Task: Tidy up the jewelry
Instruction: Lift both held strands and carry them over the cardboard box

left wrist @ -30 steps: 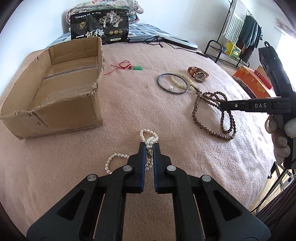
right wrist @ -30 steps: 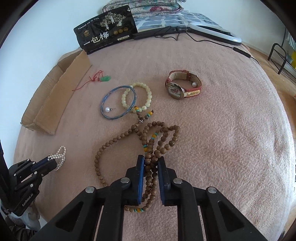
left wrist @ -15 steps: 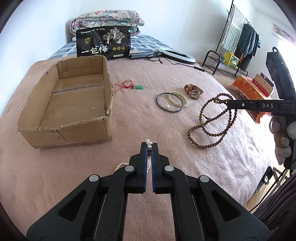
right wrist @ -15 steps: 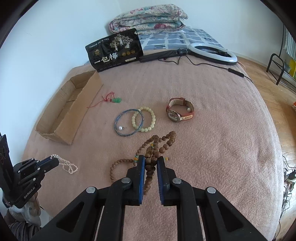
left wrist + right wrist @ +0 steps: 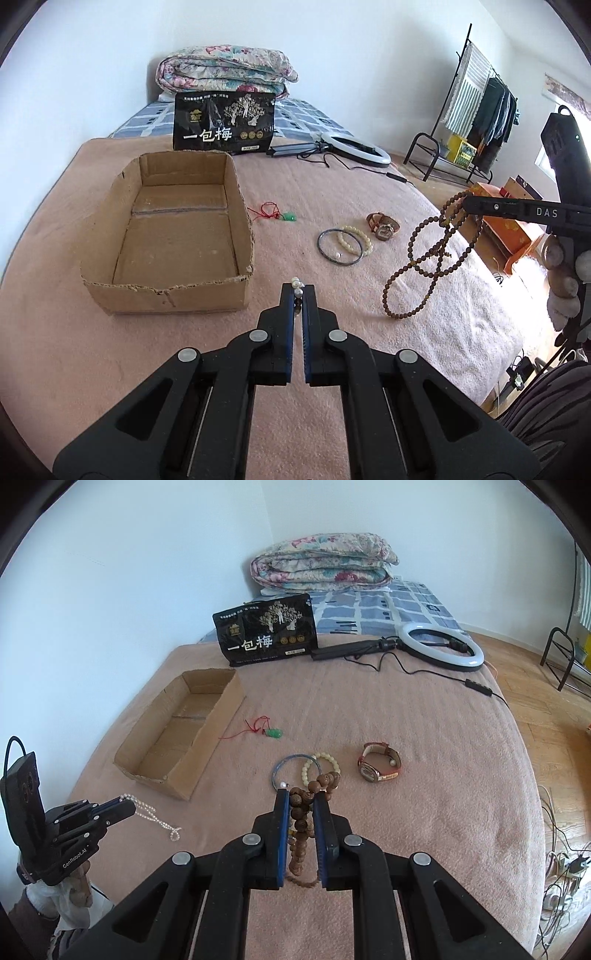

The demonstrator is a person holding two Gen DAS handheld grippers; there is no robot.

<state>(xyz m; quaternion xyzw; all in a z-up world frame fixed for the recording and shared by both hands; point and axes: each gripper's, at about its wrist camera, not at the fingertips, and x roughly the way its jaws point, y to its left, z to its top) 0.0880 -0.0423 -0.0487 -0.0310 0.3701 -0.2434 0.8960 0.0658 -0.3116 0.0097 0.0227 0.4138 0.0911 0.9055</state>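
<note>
A: Both claws are loaded. The left gripper [image 5: 298, 291] has its jaws pinched nearly together on the pearl strand [image 5: 155, 814], a few pearls poking out above the tips and the rest trailing down to the pink blanket [image 5: 332, 192].

B: And the right gripper [image 5: 300, 805] is clamped on the wooden bead necklace [image 5: 430, 254], with the loops dangling clear of the blanket in the left wrist view.

A: Where's the cardboard box [image 5: 177, 236] from each?

B: That's the relation that matters. For the left gripper it sits ahead and slightly left, its torn near wall just beyond the fingertips, and its long axis runs away from the claw toward the head of the bed. For the right gripper it's well off to the left, across the blanket.

A: So the left one is nearer?

B: Clearly, I'd say. A short carry forward and left should put the pearls over the open top. The wooden beads have the longer trip, and those hanging loops could snag the box rim.

A: What's left out?

B: In the middle of the blanket lie the dark bangle [image 5: 291, 771], a pale bead bracelet [image 5: 320, 768] overlapping it, the wristwatch [image 5: 378, 767] to the right, and the jade pendant on red cord [image 5: 267, 731] nearer the box. The box looks empty, so this reads as early going.
</note>
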